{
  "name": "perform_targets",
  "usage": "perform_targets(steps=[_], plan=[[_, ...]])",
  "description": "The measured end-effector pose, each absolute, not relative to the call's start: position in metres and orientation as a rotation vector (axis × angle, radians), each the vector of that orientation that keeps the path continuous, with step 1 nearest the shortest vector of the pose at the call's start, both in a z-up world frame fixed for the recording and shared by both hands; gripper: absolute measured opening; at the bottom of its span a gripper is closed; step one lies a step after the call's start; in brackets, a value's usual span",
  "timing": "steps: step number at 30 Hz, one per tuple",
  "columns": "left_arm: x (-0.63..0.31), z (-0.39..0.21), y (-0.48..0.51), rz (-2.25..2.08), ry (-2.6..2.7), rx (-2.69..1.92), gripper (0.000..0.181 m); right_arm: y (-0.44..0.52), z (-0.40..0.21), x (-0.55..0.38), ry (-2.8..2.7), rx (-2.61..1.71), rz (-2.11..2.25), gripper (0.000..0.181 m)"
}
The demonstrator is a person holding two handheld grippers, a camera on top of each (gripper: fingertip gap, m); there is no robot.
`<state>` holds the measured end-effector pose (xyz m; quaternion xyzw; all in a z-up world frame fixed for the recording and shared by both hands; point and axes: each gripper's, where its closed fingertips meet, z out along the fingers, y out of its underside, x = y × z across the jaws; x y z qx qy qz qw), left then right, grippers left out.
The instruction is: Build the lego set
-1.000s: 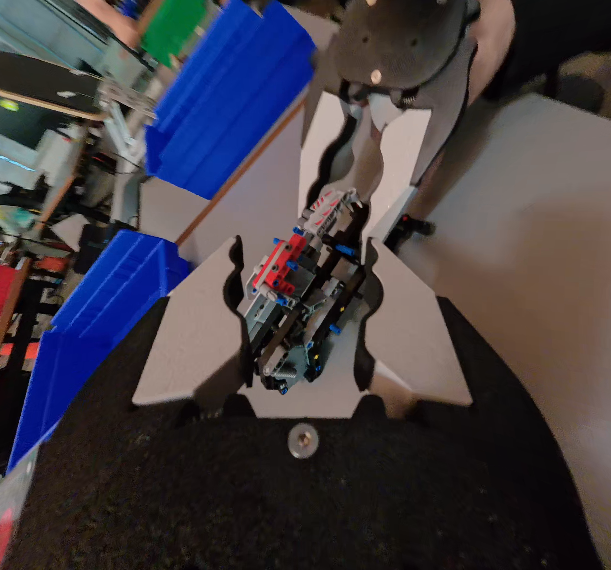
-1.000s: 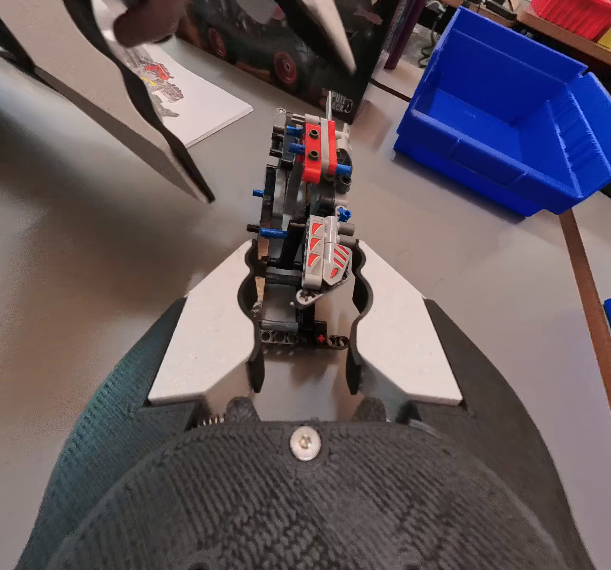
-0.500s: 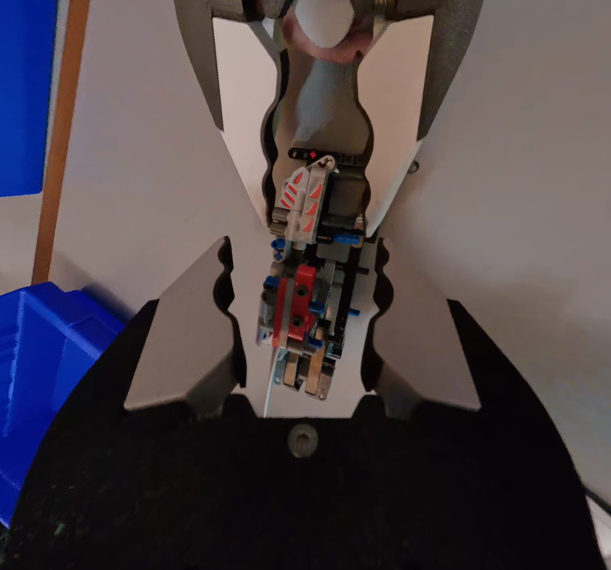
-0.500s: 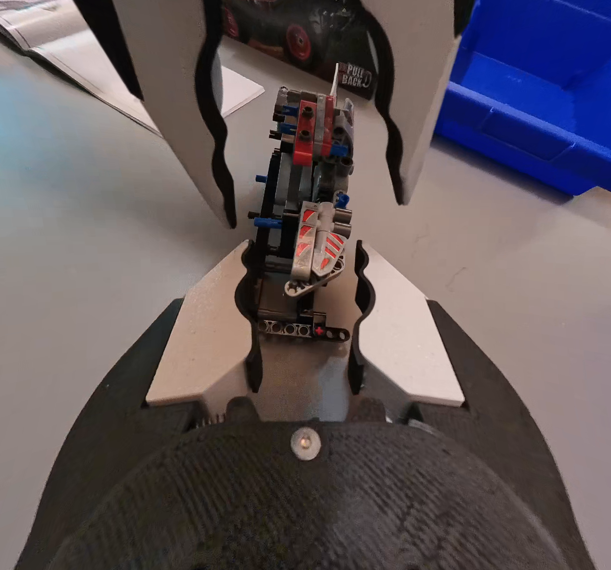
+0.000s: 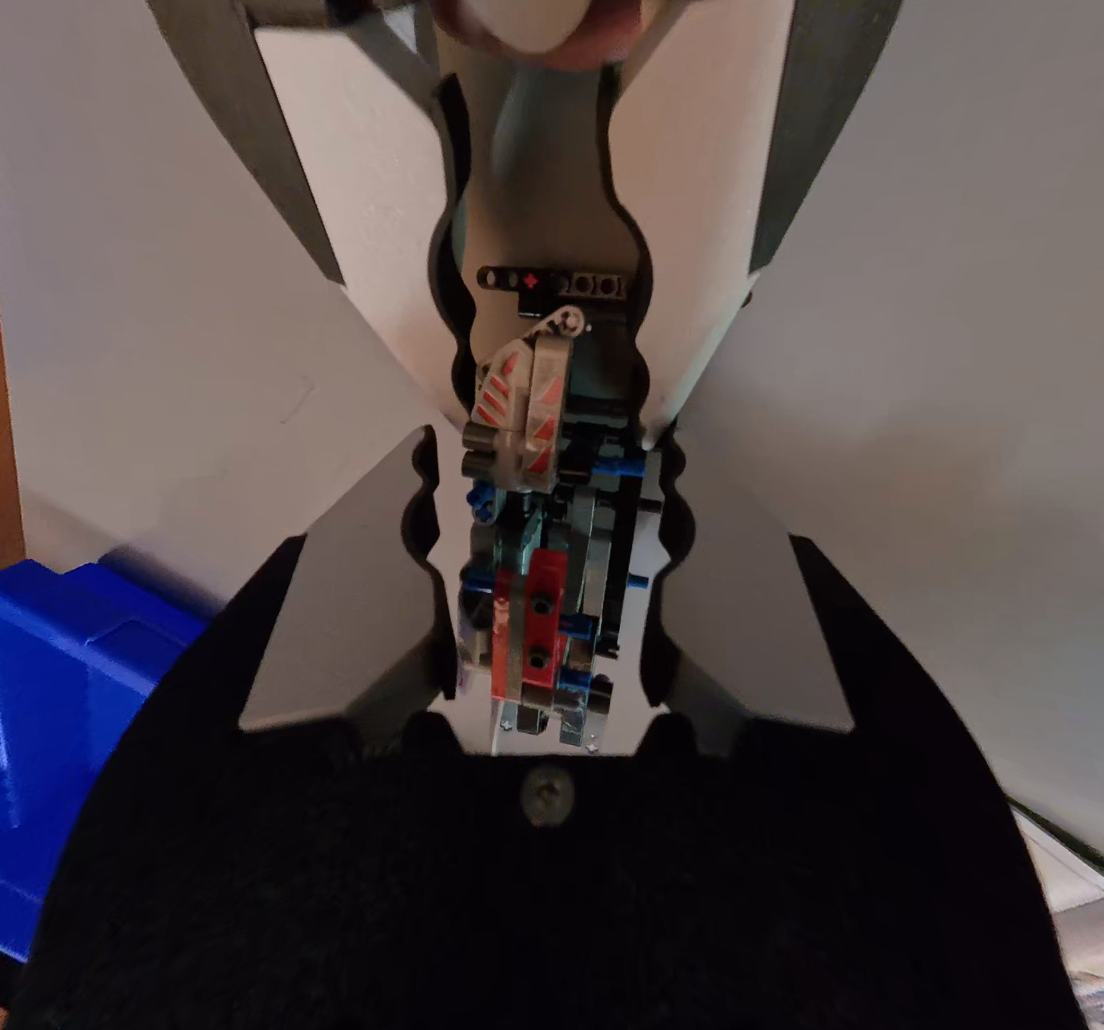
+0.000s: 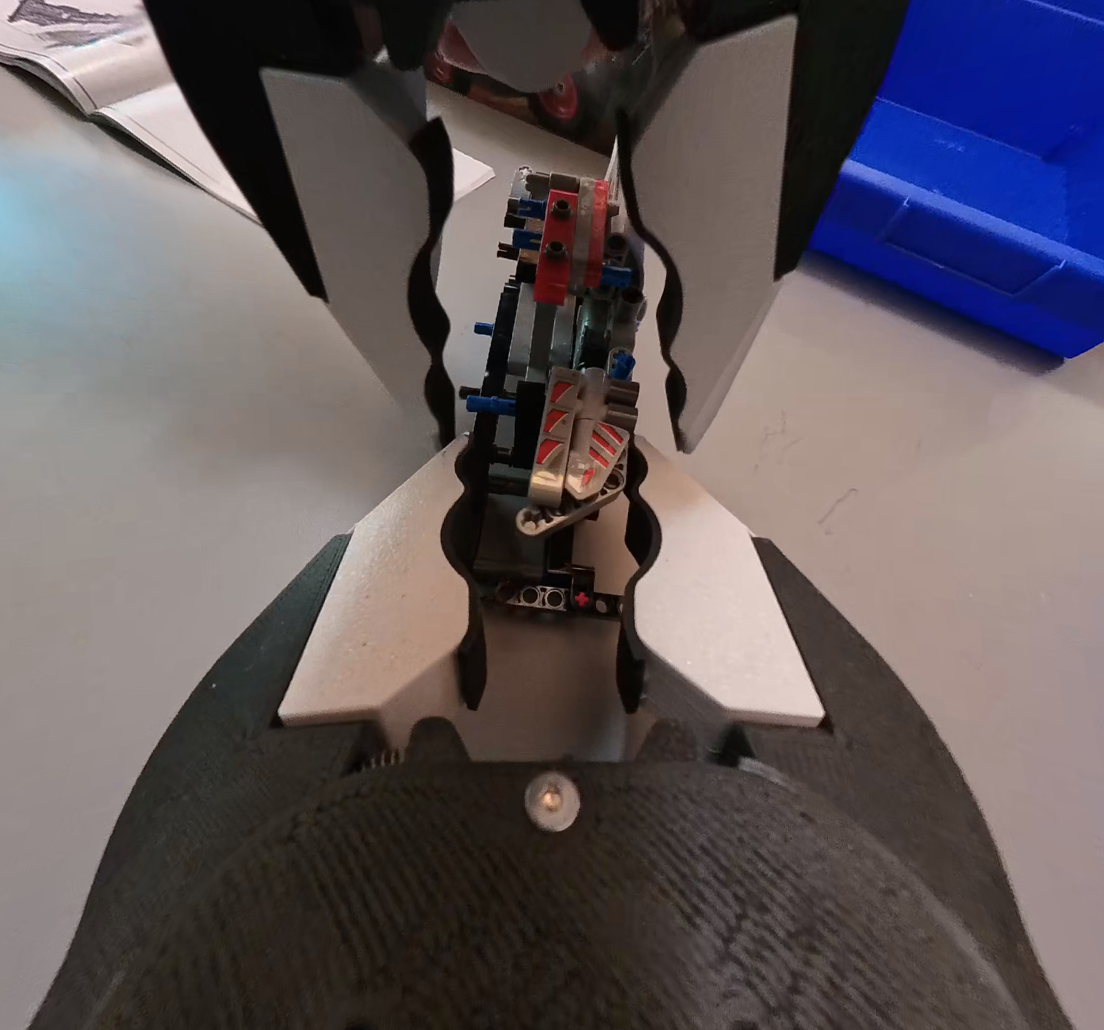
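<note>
Blue bin [image 6: 980, 177] and booklet [image 6: 119, 76] beyond lego model [image 6: 561, 404]; right gripper [image 6: 552, 523] fingers clamping it; left gripper [image 5: 546, 571] fingers wide around it

I see the model [image 6: 555, 380] on the table [image 6: 179, 404] between my facing grippers; bin [image 6: 980, 165] at two o'clock, booklet [image 6: 89, 58] at ten.

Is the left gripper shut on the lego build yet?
No, open: the left gripper's fingers straddle the lego build with gaps either side.
</note>
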<state>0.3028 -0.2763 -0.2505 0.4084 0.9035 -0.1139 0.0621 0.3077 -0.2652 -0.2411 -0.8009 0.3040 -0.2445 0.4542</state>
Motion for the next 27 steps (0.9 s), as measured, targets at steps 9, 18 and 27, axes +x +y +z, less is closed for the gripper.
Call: perform_targets(steps=[9,18,27], plan=[[0.307,-0.254,-0.27,-0.278,2.723,1.297,0.065,-0.263,-0.239,0.305,0.728,-1.97,-0.579,0.048],[0.305,-0.248,-0.27,-0.29,2.733,1.352,0.056,-0.263,-0.243,0.305,0.728,-1.999,-0.589,0.052],[0.308,-0.248,-0.27,-0.311,2.708,1.365,0.053,-0.264,-0.243,0.306,0.744,-1.992,-0.59,0.05]])
